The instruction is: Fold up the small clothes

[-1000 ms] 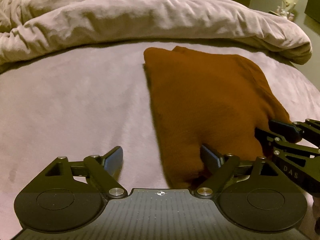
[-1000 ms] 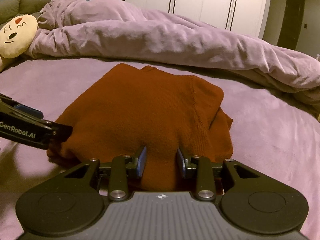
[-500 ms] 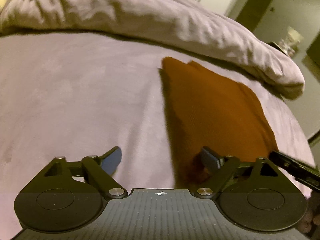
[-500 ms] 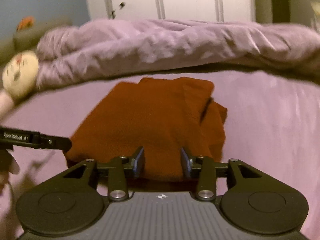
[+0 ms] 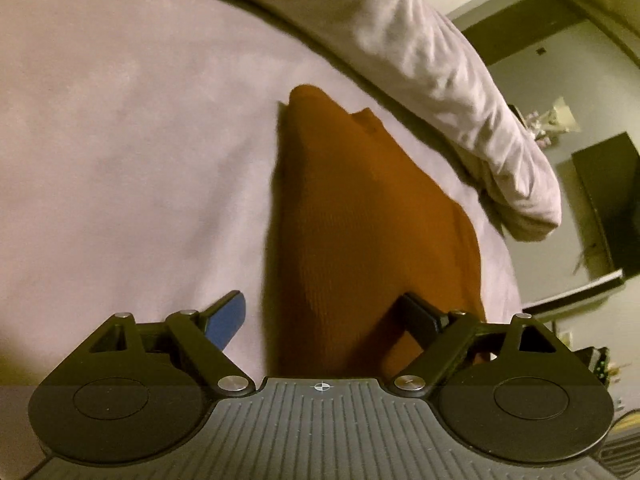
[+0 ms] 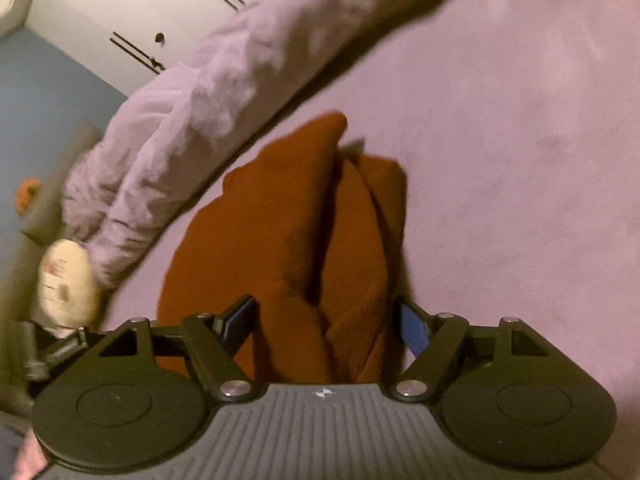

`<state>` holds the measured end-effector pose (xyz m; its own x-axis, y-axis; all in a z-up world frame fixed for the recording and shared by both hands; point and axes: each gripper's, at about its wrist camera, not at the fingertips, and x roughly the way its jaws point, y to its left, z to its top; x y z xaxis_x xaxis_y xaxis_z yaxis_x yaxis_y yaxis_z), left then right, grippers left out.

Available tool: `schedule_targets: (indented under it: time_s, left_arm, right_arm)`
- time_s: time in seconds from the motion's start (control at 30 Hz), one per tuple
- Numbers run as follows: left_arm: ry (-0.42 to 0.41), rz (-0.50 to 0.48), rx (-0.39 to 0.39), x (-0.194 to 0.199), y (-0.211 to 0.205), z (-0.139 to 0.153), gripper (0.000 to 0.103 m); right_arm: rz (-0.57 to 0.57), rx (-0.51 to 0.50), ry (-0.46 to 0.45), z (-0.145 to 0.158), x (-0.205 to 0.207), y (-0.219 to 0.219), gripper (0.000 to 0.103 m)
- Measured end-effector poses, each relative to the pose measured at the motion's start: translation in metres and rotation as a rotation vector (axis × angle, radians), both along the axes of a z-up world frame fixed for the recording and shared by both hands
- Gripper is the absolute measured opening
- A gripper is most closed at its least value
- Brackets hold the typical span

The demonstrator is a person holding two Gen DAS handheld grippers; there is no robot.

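Releasing the folded rust sweater [image 6: 280, 240] on the bed sheet [image 5: 120, 140].
Your right gripper [image 6: 326, 320] jaws are opening, cloth between them but unpinched; left gripper [image 5: 320, 316] is spread wide, gripping nothing. Back both straight out so no layer drags. Rumpled duvet [image 5: 440, 60] behind, wardrobe [image 6: 100, 12] beyond.

Both my views are dim and warm-tinted. Fisheye bending darkens the corners and curves the duvet [image 5: 440, 60]. My right view smears with motion blur around nine o'clock; the plush toy [image 6: 66, 280] there is soft.
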<state>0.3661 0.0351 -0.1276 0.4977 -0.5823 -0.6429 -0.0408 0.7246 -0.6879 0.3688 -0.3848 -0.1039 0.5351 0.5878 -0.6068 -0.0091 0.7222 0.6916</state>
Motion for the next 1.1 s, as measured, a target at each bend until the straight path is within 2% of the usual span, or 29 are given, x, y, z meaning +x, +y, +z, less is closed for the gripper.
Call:
schedule_targets:
  time_s: [0.07,0.1,0.17,0.23,0.3,0.4,0.5,0.6,0.77,0.9,0.97,1.03,1.07,1.1]
  left_arm:
    - [-0.002,-0.017,-0.001,0.008,-0.005,-0.001,0.086]
    - [-0.002,-0.026,-0.013,0.013,-0.008,-0.002,0.081]
    - [0.001,-0.037,-0.036,0.019,-0.011,-0.004,0.075]
    - [0.001,-0.041,-0.027,0.025,-0.015,-0.006,0.073]
    - [-0.003,-0.036,-0.031,0.026,-0.015,-0.006,0.062]
    - [-0.021,-0.025,-0.030,0.022,-0.013,-0.001,0.050]
    - [-0.048,-0.021,-0.022,0.017,-0.012,0.012,0.046]
    - [-0.078,-0.023,-0.024,0.009,-0.009,0.029,0.045]
    - [-0.150,-0.015,0.028,-0.019,0.013,0.060,0.045]
    - [-0.126,0.029,0.075,-0.050,0.047,0.065,0.045]
    - [-0.112,0.050,0.130,-0.069,0.062,0.060,0.048]
    - [-0.068,0.064,0.224,-0.084,0.070,0.050,0.052]
    - [-0.049,0.078,0.295,-0.093,0.072,0.047,0.051]
    - [-0.059,0.089,0.341,-0.102,0.074,0.047,0.051]
  right_arm:
    - [0.015,0.045,0.007,-0.004,0.014,-0.003,0.075]
    - [0.023,0.072,0.012,-0.006,0.019,-0.003,0.075]
    - [0.044,0.102,0.032,-0.012,0.030,0.001,0.069]
    - [0.061,0.099,0.044,-0.018,0.037,0.006,0.056]
    - [0.062,0.093,0.041,-0.021,0.040,0.010,0.048]
    - [0.051,0.083,0.025,-0.019,0.038,0.012,0.037]
    - [0.061,0.052,-0.030,-0.004,0.028,0.018,0.030]
    - [0.061,0.063,-0.058,0.011,0.022,0.024,0.029]
    - [0.119,0.083,-0.082,0.033,0.007,0.049,0.029]
    - [0.199,0.075,-0.096,0.036,-0.005,0.083,0.029]
    - [0.236,0.087,-0.084,0.032,-0.012,0.102,0.029]
    - [0.263,0.067,-0.074,0.026,-0.021,0.114,0.032]
    - [0.260,0.045,-0.058,0.021,-0.026,0.119,0.035]
    - [0.243,0.028,-0.043,0.019,-0.029,0.121,0.044]
